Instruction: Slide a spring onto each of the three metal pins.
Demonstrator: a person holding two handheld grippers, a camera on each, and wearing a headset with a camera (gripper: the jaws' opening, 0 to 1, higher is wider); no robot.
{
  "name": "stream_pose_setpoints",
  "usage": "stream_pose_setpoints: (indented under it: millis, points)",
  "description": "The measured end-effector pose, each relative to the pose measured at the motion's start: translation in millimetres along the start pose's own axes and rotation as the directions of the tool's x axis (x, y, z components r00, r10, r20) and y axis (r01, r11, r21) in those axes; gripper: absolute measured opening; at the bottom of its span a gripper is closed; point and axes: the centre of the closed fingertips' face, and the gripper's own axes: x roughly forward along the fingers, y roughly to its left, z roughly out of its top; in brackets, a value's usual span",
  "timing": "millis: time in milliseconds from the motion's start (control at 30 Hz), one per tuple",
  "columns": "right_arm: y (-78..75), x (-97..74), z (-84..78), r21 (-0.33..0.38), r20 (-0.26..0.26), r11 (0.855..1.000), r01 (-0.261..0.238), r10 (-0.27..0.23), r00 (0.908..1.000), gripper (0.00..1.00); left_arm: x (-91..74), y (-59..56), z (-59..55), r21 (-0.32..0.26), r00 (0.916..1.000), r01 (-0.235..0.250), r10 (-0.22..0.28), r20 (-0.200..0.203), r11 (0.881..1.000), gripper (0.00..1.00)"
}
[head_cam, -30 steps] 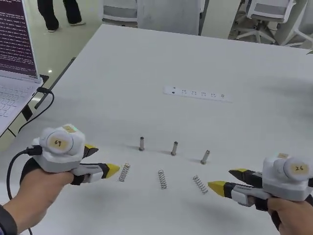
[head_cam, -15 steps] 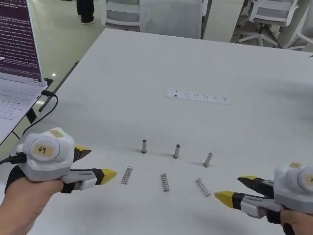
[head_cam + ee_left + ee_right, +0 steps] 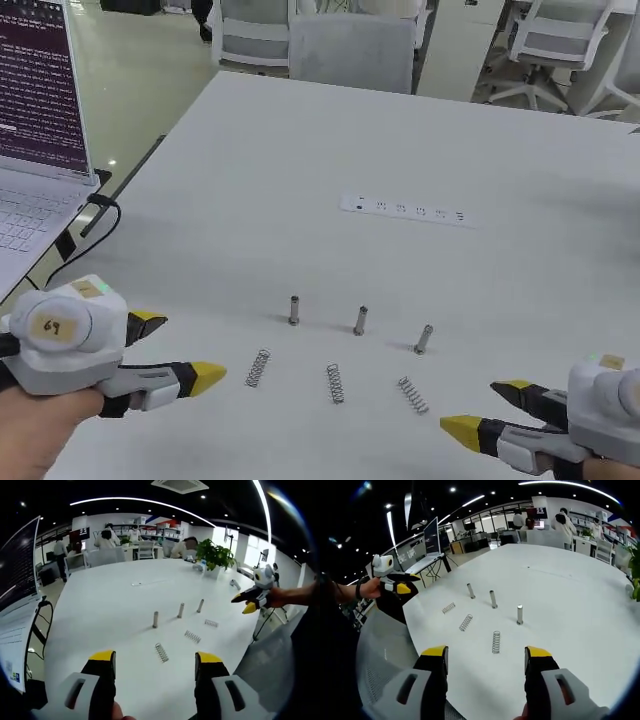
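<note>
Since all 3 springs (image 3: 335,383) lie on the surface (image 3: 400,130) near 3 bare pins (image 3: 360,320), nothing's done yet. Your left gripper (image 3: 180,346) & right gripper (image 3: 485,405): fingers (image 3: 102,662) apart, empty.

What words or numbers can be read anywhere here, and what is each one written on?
"69": handwritten on the round label on top of the left gripper.
Laptop screen: lines of text, too small to read.
Right gripper: its yellow label sits at the picture's edge, unreadable.
Power strip: no legible marking.
</note>
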Motion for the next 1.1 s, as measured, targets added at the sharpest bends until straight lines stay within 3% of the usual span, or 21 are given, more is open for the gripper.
stream_pose_setpoints:
  millis: [733,1100]
  points:
    - [9.7,-10.9,-10.4,0.009,-0.007,1.000,0.004,-0.004,1.0000,0.68,-23.1,-3.5,-4.7,-0.023,0.9997,-0.016,0.017,0.018,1.000,0.70]
    - [17.2,-13.9,-14.1,0.008,-0.017,1.000,0.000,0.001,0.9999,0.71,-23.1,-10.2,-10.8,-0.025,1.0000,-0.001,0.001,0.005,1.000,0.72]
